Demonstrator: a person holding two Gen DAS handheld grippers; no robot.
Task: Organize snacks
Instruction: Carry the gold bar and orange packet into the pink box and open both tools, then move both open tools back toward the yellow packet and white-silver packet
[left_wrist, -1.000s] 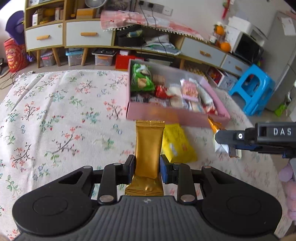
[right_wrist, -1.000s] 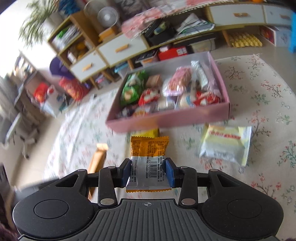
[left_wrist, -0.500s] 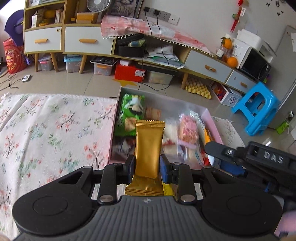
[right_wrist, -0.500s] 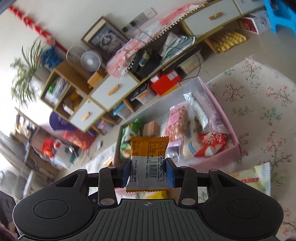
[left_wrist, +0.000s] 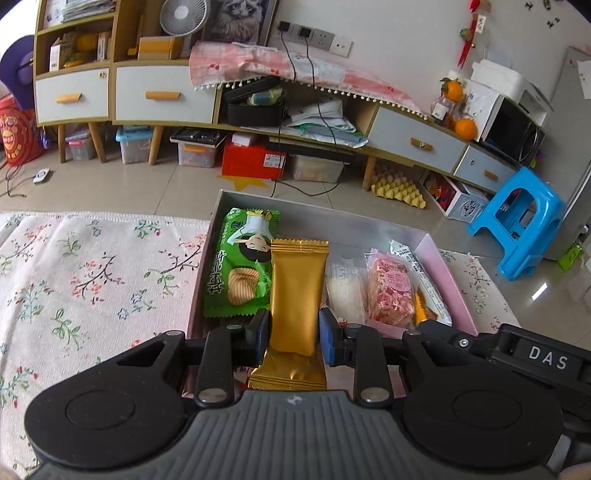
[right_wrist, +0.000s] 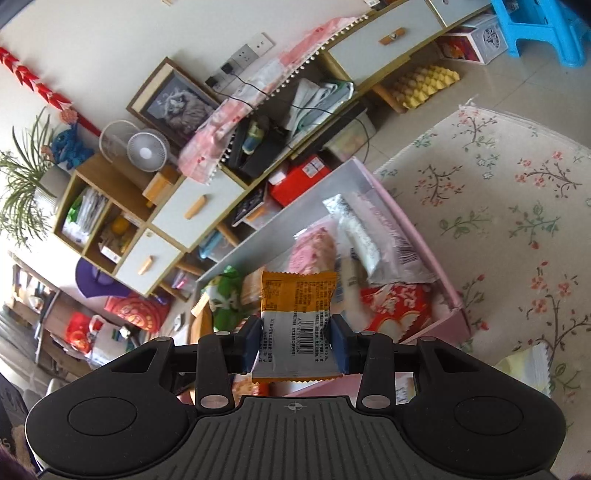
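The left tool (left_wrist: 294, 334) pinches a gold snack packet (left_wrist: 297, 295) upright above the pink box (left_wrist: 448, 275), beside a green chip bag (left_wrist: 240, 273). The right tool (right_wrist: 294, 345) grips an orange-and-white snack packet (right_wrist: 297, 310) over the same box on the floral tabletop (right_wrist: 517, 221).

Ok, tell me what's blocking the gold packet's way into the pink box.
Nothing visible bars it. The left gripper holds the gold packet above the open pink box. Under it, the green chip bag and other snacks already crowd the box.
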